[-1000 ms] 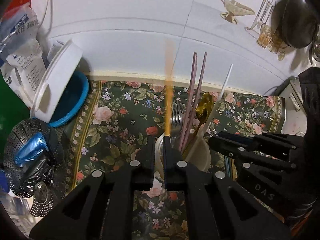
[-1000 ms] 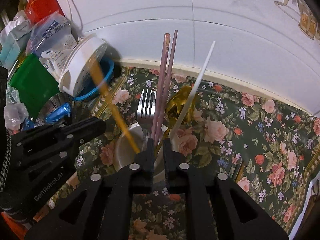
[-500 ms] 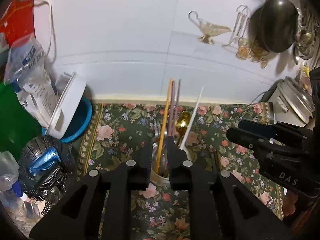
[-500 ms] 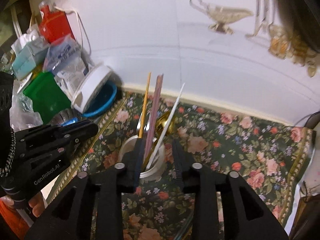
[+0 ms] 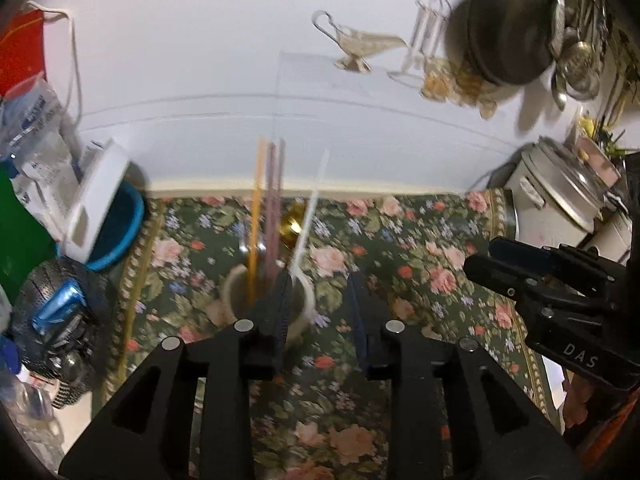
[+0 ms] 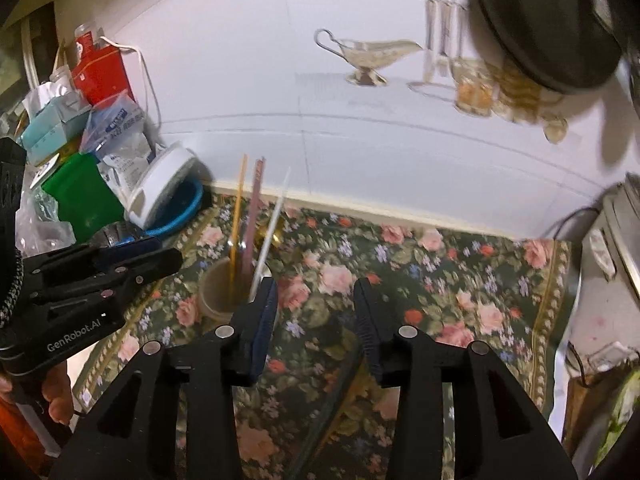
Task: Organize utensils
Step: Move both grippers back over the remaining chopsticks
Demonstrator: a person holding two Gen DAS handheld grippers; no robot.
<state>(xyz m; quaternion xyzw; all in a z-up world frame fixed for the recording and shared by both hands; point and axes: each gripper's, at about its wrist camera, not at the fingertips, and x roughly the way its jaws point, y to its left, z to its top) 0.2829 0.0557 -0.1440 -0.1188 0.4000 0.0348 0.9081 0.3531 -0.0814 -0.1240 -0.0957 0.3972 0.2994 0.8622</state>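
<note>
Cup (image 5: 306, 300) with chopsticks (image 5: 256, 216) stood centre frame on floral table (image 5: 400, 248); left hand-held gripper (image 5: 318, 312) and right hand-held gripper (image 6: 314, 320) both just opened, jaws apart, nothing between

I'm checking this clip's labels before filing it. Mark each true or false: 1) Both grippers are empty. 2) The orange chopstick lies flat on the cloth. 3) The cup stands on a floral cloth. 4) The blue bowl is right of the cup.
1) True: the left gripper and right gripper stand open, nothing between the jaws.
2) False: the orange chopstick stands in the cup.
3) True: it stands on the floral cloth.
4) False: the blue bowl is left of it.
</note>
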